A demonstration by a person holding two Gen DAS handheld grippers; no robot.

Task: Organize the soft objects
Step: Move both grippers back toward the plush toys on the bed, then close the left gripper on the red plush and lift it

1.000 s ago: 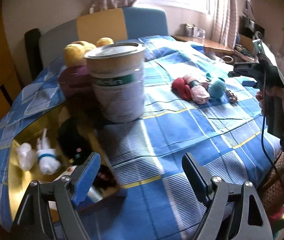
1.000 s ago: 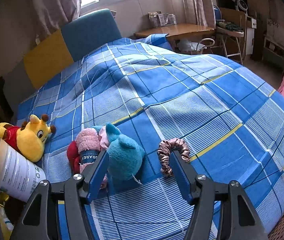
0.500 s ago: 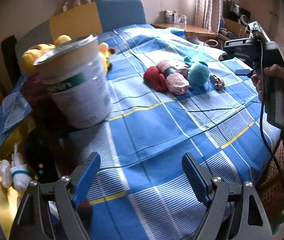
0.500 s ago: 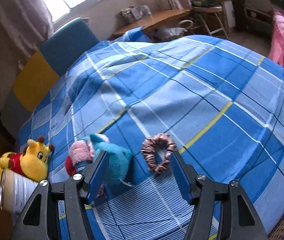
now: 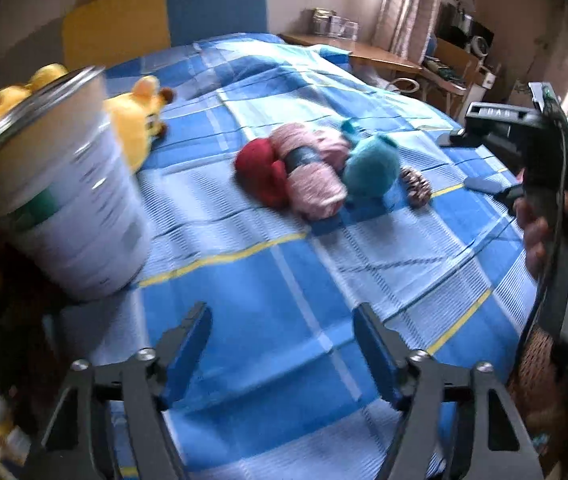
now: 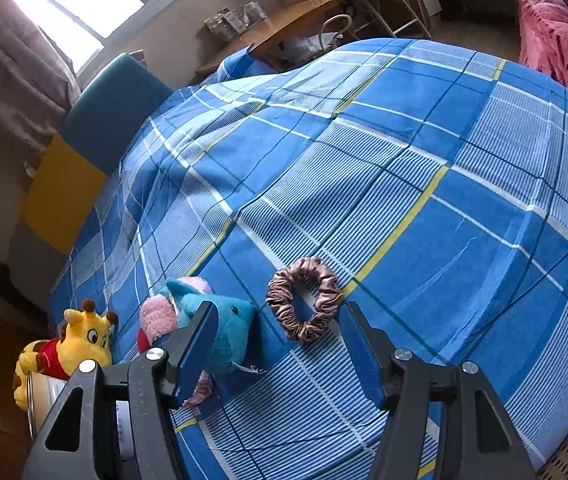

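Meanwhile left gripper [image 5: 282, 336] jaws, just narrowing, and right gripper [image 6: 278, 338] jaws stand apart, empty.

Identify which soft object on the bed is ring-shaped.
The pinkish-brown satin scrunchie: an open loop, unlike the solid teal plush toy beside it and the yellow giraffe toy.

No text can be read: the print on the tin [image 5: 72, 200] is blurred beyond reading.

Left claw [image 5: 282, 342] narrower, empty, nearer the soft toys [image 5: 311, 176].
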